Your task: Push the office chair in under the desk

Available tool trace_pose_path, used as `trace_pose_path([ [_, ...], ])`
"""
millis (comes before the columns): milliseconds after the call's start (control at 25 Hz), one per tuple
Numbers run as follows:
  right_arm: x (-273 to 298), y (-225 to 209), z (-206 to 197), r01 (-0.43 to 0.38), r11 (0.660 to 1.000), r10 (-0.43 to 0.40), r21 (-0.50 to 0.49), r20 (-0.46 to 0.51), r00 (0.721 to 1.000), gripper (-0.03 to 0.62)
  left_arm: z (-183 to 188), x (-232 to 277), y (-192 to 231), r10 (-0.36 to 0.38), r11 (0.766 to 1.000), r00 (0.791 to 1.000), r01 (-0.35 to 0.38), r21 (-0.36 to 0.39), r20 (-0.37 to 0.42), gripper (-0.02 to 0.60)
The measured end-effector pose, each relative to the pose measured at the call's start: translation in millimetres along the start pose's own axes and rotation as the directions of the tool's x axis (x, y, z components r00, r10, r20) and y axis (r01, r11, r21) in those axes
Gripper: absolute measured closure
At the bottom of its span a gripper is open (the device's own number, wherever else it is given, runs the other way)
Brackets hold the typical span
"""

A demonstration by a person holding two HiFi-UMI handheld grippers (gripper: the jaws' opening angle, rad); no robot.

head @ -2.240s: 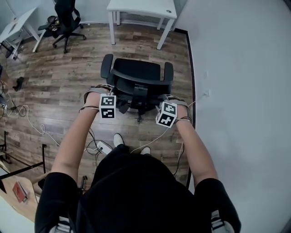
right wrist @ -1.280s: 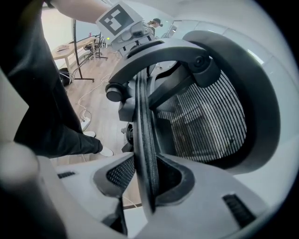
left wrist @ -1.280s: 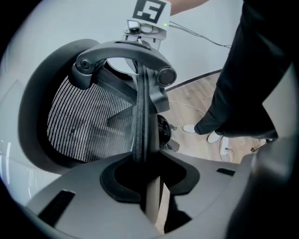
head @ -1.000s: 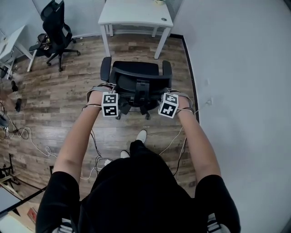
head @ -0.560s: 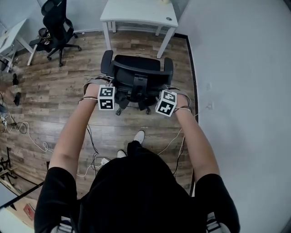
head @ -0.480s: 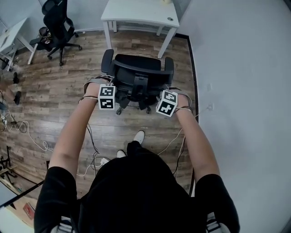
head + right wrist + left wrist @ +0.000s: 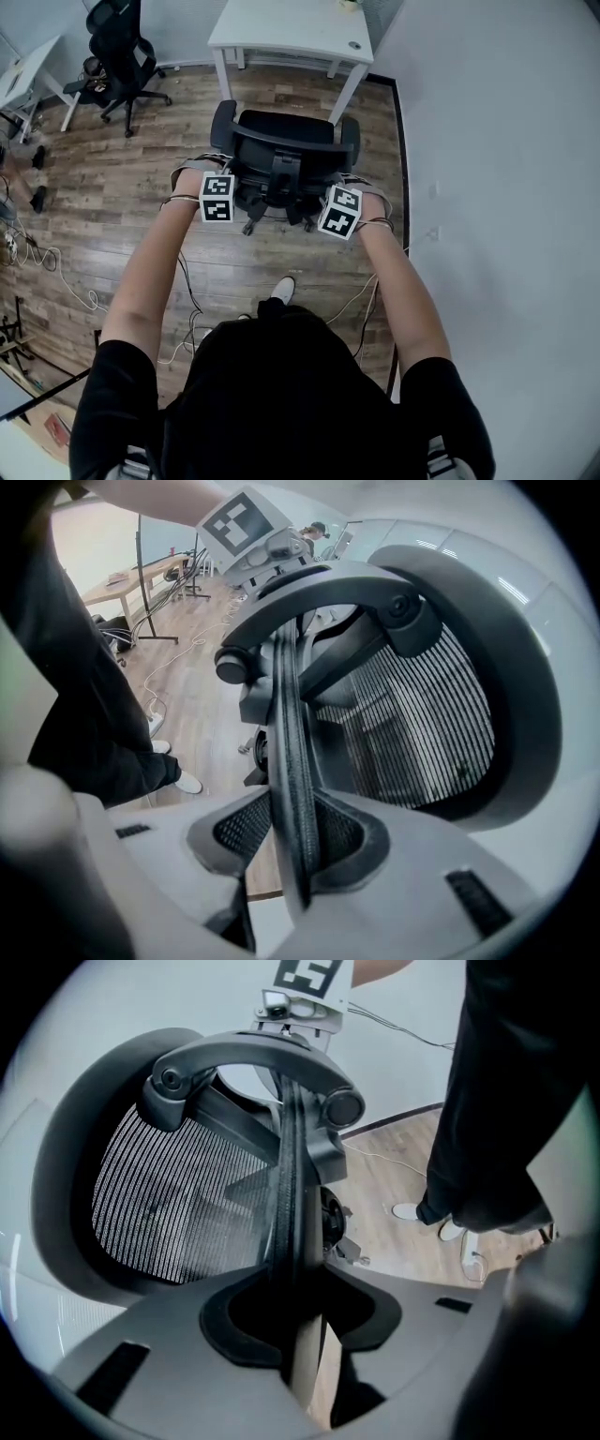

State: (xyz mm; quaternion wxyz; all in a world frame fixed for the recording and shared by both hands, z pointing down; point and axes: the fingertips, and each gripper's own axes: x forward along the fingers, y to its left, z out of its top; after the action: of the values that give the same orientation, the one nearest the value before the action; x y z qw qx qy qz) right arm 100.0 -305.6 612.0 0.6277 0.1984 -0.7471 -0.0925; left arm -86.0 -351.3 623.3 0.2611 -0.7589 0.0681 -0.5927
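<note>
1. The office chair [image 7: 281, 155] stands on the wood floor [image 7: 122, 197] just near of the white desk [image 7: 291, 23], backrest [image 7: 286, 150] toward the person. By my reading the seat is not yet under the top.
2. The left gripper [image 7: 298, 1321] is clamped on the backrest's left edge and the right gripper [image 7: 292, 846] on its right edge. In each gripper view the padded rim sits pinched between the jaws.
3. To push well, drive both hands evenly toward the far side. An uneven shove would likely swivel the seat or veer the casters.
4. Keep the grip low and firm on the rim. The mesh probably flexes, so press through the frame, not the fabric.
5. Edges: the two near desk legs [image 7: 223, 80] frame the opening, and the armrests [image 7: 221, 127] look about as wide apart as those legs. Clearance seems tight, so centre the chair before it enters.
6. Whether the armrests pass beneath the desktop cannot be told from here.
7. Room: the wall [image 7: 487, 187] runs close on the right, leaving little margin there. The left is open floor, with a second office chair [image 7: 122, 47] and cables [image 7: 56, 272] well apart from the path.
</note>
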Motion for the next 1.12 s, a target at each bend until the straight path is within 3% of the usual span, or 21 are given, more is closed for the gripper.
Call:
trace_pose_path([
  [720, 21, -68, -16, 0.042, 0.998, -0.041, -0.045, 0.023, 0.999, 0.464, 3, 30, 59, 0.008, 0.999, 1.0, -0.009, -0.044, -0.018, 0.472],
  [1120, 52, -141, -34, 0.037, 0.998, -0.036, -0.055, 0.017, 0.999, 0.464, 1, 69, 127, -0.01, 0.998, 1.0, 0.008, -0.07, -0.029, 0.469],
])
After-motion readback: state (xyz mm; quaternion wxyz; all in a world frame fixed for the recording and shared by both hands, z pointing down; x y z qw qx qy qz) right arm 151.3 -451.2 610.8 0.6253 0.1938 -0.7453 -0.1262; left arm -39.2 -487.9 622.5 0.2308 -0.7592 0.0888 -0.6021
